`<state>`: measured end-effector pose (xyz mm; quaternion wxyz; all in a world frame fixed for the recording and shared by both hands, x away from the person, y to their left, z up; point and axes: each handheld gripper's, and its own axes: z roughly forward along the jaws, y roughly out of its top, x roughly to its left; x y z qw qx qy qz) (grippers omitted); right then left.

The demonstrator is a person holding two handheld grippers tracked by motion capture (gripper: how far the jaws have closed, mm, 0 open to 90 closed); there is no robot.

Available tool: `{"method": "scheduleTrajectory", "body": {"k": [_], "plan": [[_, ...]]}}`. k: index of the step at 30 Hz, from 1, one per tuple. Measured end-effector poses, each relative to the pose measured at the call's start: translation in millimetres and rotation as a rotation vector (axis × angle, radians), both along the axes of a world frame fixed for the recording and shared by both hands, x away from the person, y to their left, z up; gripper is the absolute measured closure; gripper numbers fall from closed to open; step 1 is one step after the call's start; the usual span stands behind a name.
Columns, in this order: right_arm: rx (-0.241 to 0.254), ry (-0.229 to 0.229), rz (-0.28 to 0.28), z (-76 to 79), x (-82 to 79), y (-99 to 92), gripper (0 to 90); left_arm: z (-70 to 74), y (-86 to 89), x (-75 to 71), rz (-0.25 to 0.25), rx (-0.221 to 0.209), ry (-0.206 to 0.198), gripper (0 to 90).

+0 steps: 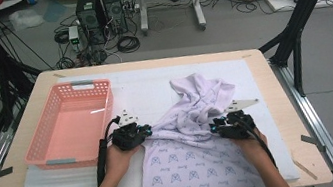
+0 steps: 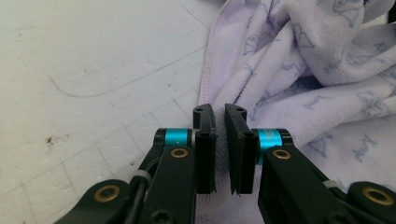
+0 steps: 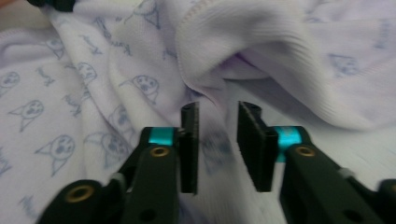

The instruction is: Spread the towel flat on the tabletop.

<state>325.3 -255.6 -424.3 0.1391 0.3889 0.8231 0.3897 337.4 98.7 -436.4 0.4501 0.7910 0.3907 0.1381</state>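
A pale lilac garment (image 1: 190, 163) printed with small animal faces lies crumpled on the white mat, its lower part spread flat toward the near edge. My left gripper (image 1: 148, 131) is at the garment's left edge. In the left gripper view its jaws (image 2: 219, 108) stand almost together with a thin slit between them, and the garment's (image 2: 317, 70) hem runs into that slit. My right gripper (image 1: 215, 126) is at the bunched folds on the right. Its jaws (image 3: 218, 106) stand apart over the cloth (image 3: 93, 70), a ribbed fold just beyond the tips, nothing pinched.
A pink plastic basket (image 1: 72, 86) stands on the left of the wooden table (image 1: 280, 106), beside my left hand. The white foam mat (image 1: 143, 84) covers most of the tabletop. Black frame posts, computers and cables are on the floor beyond the far edge.
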Motion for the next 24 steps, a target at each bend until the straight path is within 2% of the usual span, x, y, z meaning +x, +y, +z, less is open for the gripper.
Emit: {"method": "scheduleTrajectory", "body": {"k": [2, 4, 6, 7, 8, 11, 14, 16, 17, 19, 20, 22, 24], "plan": [[-0.025, 0.01, -0.017, -5.2, 10.8, 10.4, 53.1, -0.2, 0.4, 0.2, -0.002, 0.003, 0.003, 82.0], [-0.052, 0.026, -0.014, -11.3, 20.7, 19.8, 54.3, 0.0, -0.1, 0.1, 0.0, -0.003, 0.002, 82.0], [-0.081, 0.041, 0.02, -16.7, 24.6, 27.5, 65.4, 0.3, 0.0, -0.1, 0.001, -0.006, 0.001, 82.0], [-0.087, 0.028, 0.024, -16.1, 24.4, 28.1, 77.0, 0.2, 0.0, -0.2, 0.0, -0.006, 0.002, 82.0], [-0.097, 0.025, 0.013, -14.2, 23.5, 26.3, 79.7, 0.1, 0.0, -0.3, -0.002, -0.006, 0.004, 82.0], [-0.116, 0.039, -0.085, -10.1, 22.0, 10.5, 82.3, 0.2, -0.4, -0.7, -0.009, 0.008, 0.0, 82.2], [-0.146, 0.046, -0.188, -6.9, 19.5, -16.3, 83.0, -0.4, -2.2, -0.9, -0.005, 0.004, 0.004, 82.5], [-0.139, 0.058, -0.238, -5.7, 16.5, -35.6, 83.2, -1.4, -5.6, -1.8, -0.024, -0.007, 0.015, 82.9], [-0.131, 0.061, -0.255, -4.9, 13.9, -43.5, 83.2, -1.3, -8.1, -3.0, -0.032, 0.017, 0.004, 84.4], [-0.157, 0.06, -0.291, -4.0, 7.8, -54.9, 83.1, -2.4, -12.2, -3.8, -0.048, -0.008, 0.014, 85.2], [-0.142, 0.082, -0.304, -4.5, 5.0, -60.2, 82.8, -2.4, -14.2, -4.2, -0.059, -0.014, 0.013, 84.8], [-0.153, 0.09, -0.316, -5.6, -2.1, -66.5, 81.6, -1.9, -18.7, -4.6, -0.083, -0.005, 0.013, 82.2], [-0.155, 0.101, -0.344, -5.6, -9.8, -72.4, 77.9, -0.5, -22.0, -3.2, -0.076, -0.004, 0.011, 70.5]]}}
